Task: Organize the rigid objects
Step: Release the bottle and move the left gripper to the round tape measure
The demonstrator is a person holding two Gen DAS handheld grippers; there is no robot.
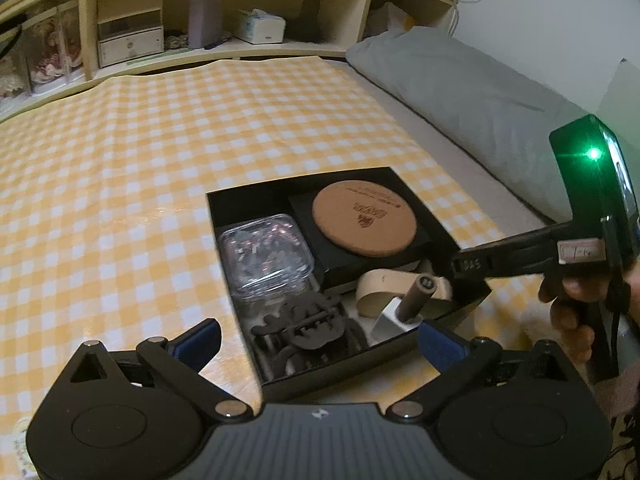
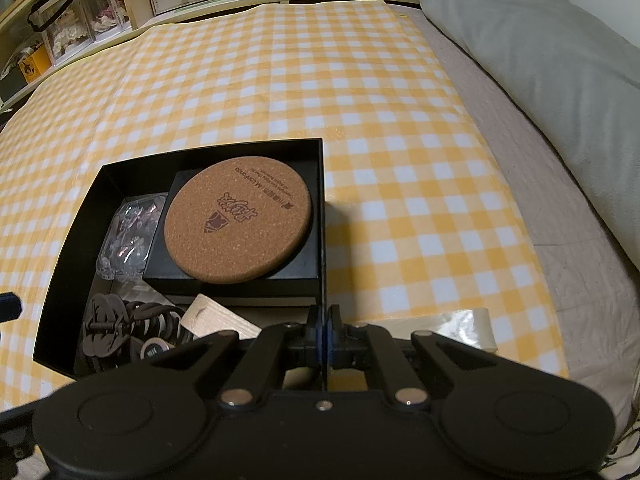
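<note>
My left claw gapes wide and empty over the black box; my right claw is pinched on its wall. Careless lifting could tip the cork coaster ahead off its inner box.

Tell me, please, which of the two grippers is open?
The left gripper: its blue pads stand wide apart above the black box. The right gripper is shut, pinching the box's wall.

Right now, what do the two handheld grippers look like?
Both are matte black plastic with twin round hubs, angled linkage arms with silver rivets, and blue pads on the fingers. The left gripper has a ribbed grey centre plate with a small logo. The right gripper, in the left wrist view, carries a glossy housing with a green light and a white label.
</note>
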